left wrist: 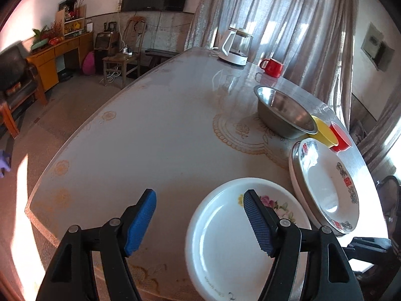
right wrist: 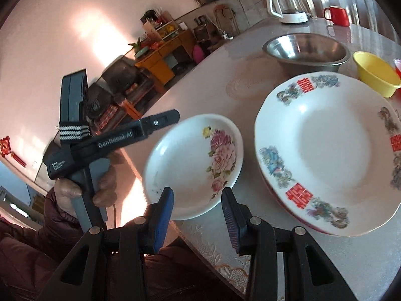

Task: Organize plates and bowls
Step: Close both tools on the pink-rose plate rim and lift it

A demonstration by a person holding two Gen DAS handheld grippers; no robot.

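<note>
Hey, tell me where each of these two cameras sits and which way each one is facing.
Left wrist: rides the left claw, angled down across the table; its open blue pads show.
Right wrist: rides the right claw, open, angled down at the table's near edge; the left hand on its handle shows.
Shared: rose plate, red-character plate, steel bowl, yellow bowl, kettle, red mug.
</note>
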